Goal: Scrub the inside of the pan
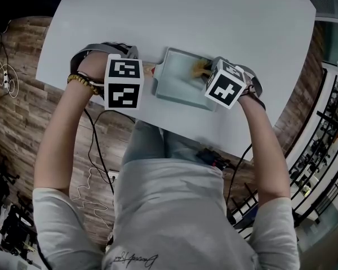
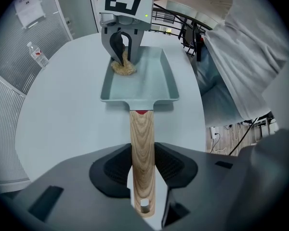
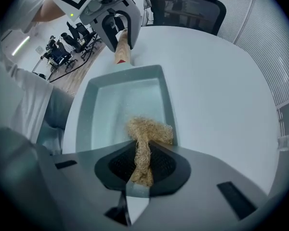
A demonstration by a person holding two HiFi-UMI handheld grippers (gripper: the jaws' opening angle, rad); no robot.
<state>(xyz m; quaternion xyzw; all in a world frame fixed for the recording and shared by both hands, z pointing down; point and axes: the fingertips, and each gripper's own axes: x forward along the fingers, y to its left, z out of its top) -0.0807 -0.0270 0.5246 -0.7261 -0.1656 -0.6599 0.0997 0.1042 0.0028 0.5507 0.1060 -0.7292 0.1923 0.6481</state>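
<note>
Scrub step, looks mid-pass: left tongs (image 2: 143,168) clamp handle (image 2: 142,136), pan (image 2: 155,81) just ahead; right tongs (image 3: 143,165) pinch scrubber (image 3: 149,130), on pan floor at their tips. Next: sweep toward handle with down-pressure

Smooth pale-green pan (image 2: 149,81) with a grained wooden handle (image 2: 142,143); coarse, straw-coloured fibre scrubber (image 3: 149,131); smooth matt white desk (image 2: 62,124).

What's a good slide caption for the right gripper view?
Right gripper holds a fibrous scrubber in the pan; left gripper grips the handle.
</note>
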